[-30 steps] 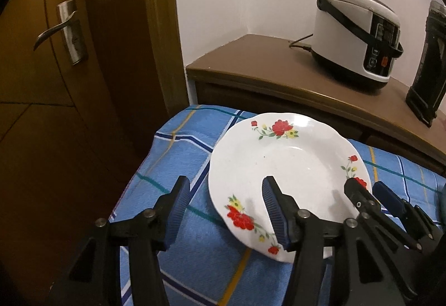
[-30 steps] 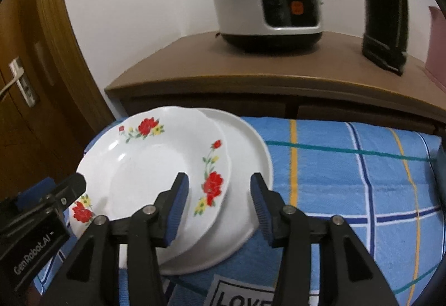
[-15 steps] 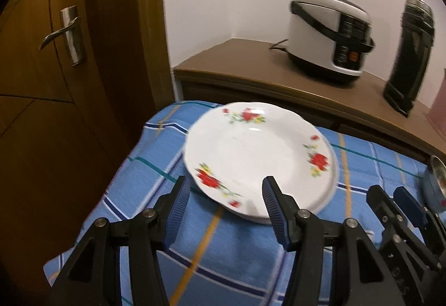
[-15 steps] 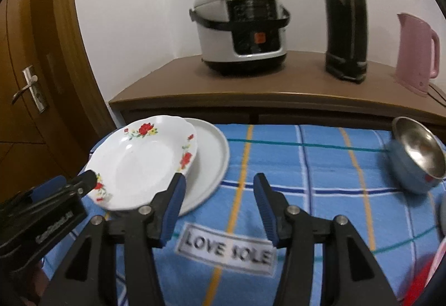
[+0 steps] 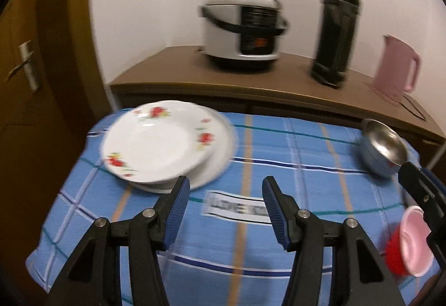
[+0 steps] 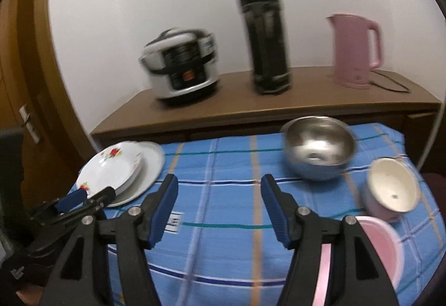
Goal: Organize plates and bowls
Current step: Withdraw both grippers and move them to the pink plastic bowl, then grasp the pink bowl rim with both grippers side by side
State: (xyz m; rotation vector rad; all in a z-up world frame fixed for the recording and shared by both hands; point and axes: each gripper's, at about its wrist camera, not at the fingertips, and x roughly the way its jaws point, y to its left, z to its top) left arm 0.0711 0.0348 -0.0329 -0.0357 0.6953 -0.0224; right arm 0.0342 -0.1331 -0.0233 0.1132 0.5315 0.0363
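Left gripper spread wide with nothing between the blue pads, poised above the blue checked cloth near its front edge; right gripper likewise parted and unloaded, over the middle of the cloth. Flowered plate stacked on a plain white plate at the far left corner of the tabletop, the flowered one shifted toward the left so the plain rim shows at right and front; just beyond the left gripper's left pad, not touching it. Steel bowl at the far right of the cloth, tilted with its mouth toward the cameras; cream-lined pink bowl just beside it on the right, also tipped; pink dish at the near right edge, partly hidden behind the right gripper's arm. From the left wrist view, a pink dish with something red against it at the right edge, too blurred to name. Behind the cloth, a brown sideboard bearing a rice cooker, a tall black flask and a pink kettle; wooden door with a lever handle at far left. Both views smeared by motion blur.
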